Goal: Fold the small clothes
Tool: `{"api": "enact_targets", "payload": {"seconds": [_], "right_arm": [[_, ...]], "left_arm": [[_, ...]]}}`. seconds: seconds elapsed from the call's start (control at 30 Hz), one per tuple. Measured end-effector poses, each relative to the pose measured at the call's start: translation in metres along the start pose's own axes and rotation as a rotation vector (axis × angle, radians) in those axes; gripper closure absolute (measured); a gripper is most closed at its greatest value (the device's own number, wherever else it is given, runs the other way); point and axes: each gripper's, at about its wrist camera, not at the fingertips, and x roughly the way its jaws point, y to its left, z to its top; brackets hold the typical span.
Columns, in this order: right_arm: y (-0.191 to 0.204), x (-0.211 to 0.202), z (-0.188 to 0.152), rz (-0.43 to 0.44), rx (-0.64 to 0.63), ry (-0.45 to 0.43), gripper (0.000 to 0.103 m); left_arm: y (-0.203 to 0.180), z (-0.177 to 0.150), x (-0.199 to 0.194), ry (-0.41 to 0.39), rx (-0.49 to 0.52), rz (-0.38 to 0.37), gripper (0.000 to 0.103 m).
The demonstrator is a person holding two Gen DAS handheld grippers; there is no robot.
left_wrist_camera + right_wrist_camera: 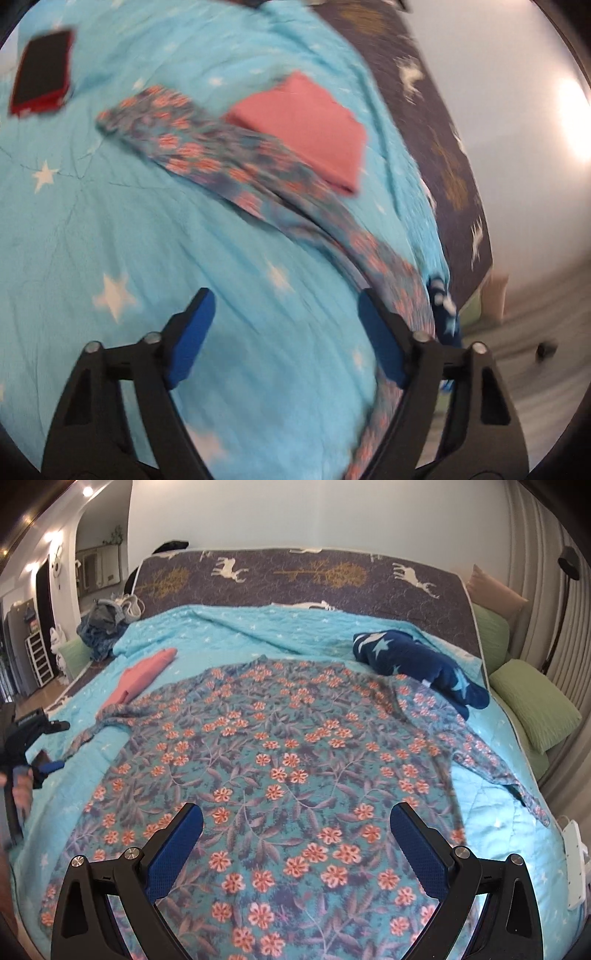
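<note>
**A:** Right wrist view first: your right gripper (295, 843) is spread wide with nothing between its blue pads, hovering over the lower part of the floral shirt (280, 760). That shirt lies flat on the bed (229, 635), one sleeve trailing off toward the green pillows (535, 701), the other toward the pink cloth (142, 679).

**B:** And my left side?

**A:** Your left gripper (284, 325) is also wide open and holds nothing. The left sleeve (221, 155) runs past its right finger, close beside it, though blur keeps me from saying whether they touch. Beyond the sleeve sits the folded pink cloth, with the sleeve lying just along its near edge, and a red phone (40, 74) further off.

**B:** What should worry me?

**A:** Three things, in my judgement. The sleeve is thin and bunched, so if you close on it carelessly you may pinch the blue bedspread with it and drag the whole surface. Pulling the sleeve across could also nudge the pink cloth and undo its fold, since they lie so close. On your right, the far sleeve sits just beside the navy star blanket (417, 664); sweeping it inward might catch that blanket.

**B:** Anything about the picture itself?

**A:** Your left view is smeared, so line up slowly before closing.
</note>
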Motion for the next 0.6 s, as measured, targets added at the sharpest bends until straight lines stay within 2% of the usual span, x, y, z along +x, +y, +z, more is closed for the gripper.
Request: {"api": "enact_targets", "payload": {"seconds": [0.13, 0.23, 0.33, 0.4, 0.43, 0.47, 0.53, 0.6], "right_arm": [[0.006, 0.017, 0.006, 0.007, -0.021, 0.024, 0.000], [0.011, 0.025, 0.010, 0.009, -0.037, 0.019, 0.000], [0.012, 0.031, 0.013, 0.008, -0.043, 0.015, 0.000], [0.012, 0.036, 0.015, 0.012, -0.039, 0.018, 0.000], [0.011, 0.039, 0.016, 0.012, -0.035, 0.022, 0.000], [0.010, 0.040, 0.017, 0.010, -0.034, 0.025, 0.000], [0.008, 0.044, 0.018, 0.000, -0.036, 0.026, 0.000], [0.005, 0.046, 0.020, -0.014, -0.041, 0.019, 0.000]], "left_arm": [[0.029, 0.030, 0.024, -0.037, -0.155, -0.005, 0.031], [0.039, 0.050, 0.035, -0.090, -0.211, 0.004, 0.031], [0.052, 0.071, 0.049, -0.130, -0.264, 0.027, 0.046], [0.061, 0.081, 0.055, -0.156, -0.296, 0.036, 0.066], [0.065, 0.086, 0.056, -0.164, -0.317, 0.035, 0.084], [0.067, 0.090, 0.056, -0.169, -0.335, 0.023, 0.094], [0.059, 0.090, 0.044, -0.219, -0.316, 0.000, 0.097], [0.024, 0.085, 0.023, -0.299, -0.189, 0.019, 0.097]]}}
